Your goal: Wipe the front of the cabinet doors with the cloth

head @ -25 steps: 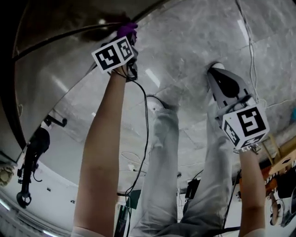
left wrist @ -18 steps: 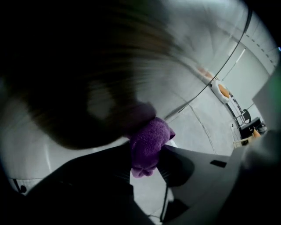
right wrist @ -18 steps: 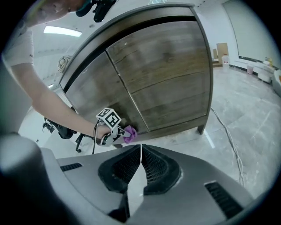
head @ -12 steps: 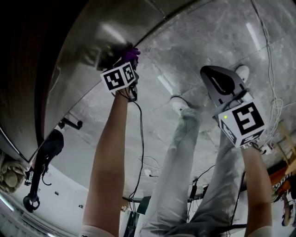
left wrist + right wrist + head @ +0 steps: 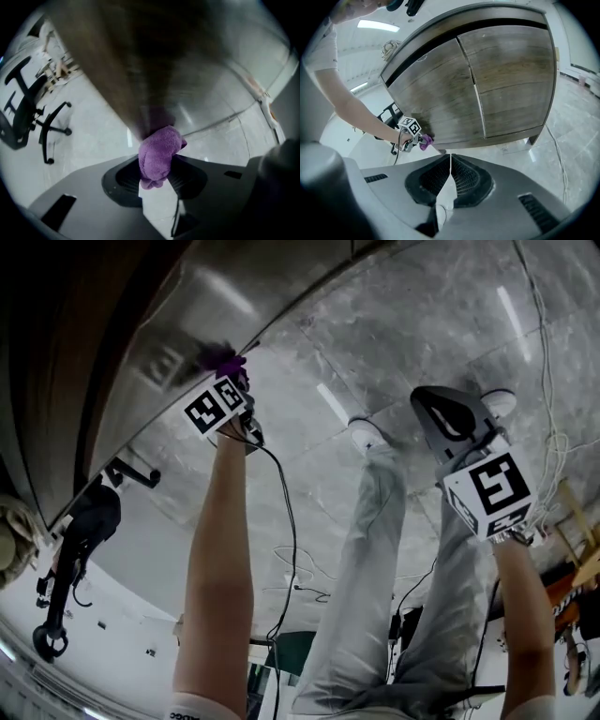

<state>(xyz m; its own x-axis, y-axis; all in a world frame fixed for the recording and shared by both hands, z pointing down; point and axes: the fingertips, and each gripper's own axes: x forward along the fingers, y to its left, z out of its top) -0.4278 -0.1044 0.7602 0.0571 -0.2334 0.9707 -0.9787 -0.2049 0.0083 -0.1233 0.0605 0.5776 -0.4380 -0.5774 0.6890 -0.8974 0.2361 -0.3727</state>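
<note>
My left tongs (image 5: 157,171) clamp the cloth (image 5: 160,147) low on the left door (image 5: 436,89) — right tongs (image 5: 450,161) pinched shut, empty — most wiping yet to do, I'd guess.

The cabinet (image 5: 487,84) fills the top of the right gripper view. The cloth (image 5: 425,140) touches its lower left corner, above the floor (image 5: 567,140).

The cloth (image 5: 159,153) is purple, the cabinet doors (image 5: 506,79) brown wood-grain, the floor (image 5: 431,315) grey and veined.
</note>
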